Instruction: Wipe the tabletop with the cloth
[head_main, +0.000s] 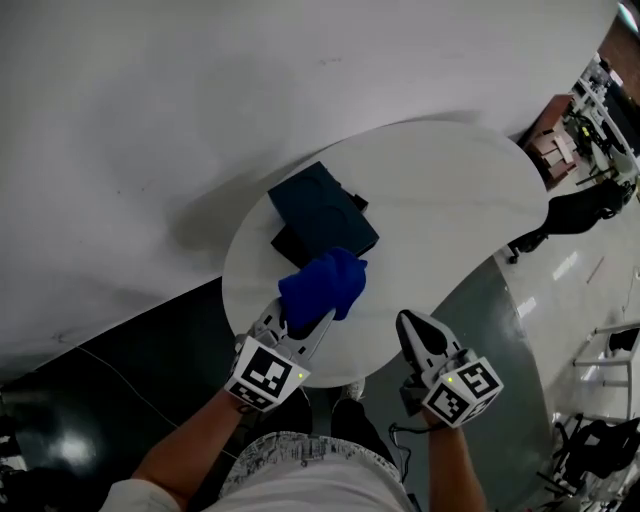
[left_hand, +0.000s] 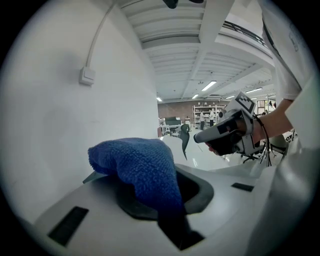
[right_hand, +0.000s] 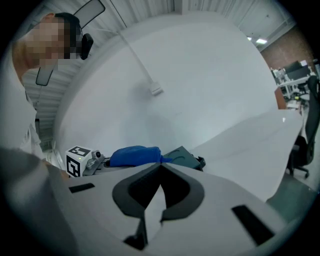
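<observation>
Two grippers reached forward side by side, left gripper (head_main: 303, 322) clenched on one blue cloth (head_main: 322, 285) over one round table (head_main: 450, 200), one dark box (head_main: 322, 208) just beyond its fingertips, right gripper (head_main: 413, 326) pressed together, empty.

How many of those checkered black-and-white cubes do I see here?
2. One cube sits on the left gripper, which grips the blue cloth; the other cube sits on the right gripper.

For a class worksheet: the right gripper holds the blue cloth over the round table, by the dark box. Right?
No: the left gripper holds the cloth, as the left gripper view shows; the right gripper holds nothing. Table and box are as stated.
</observation>
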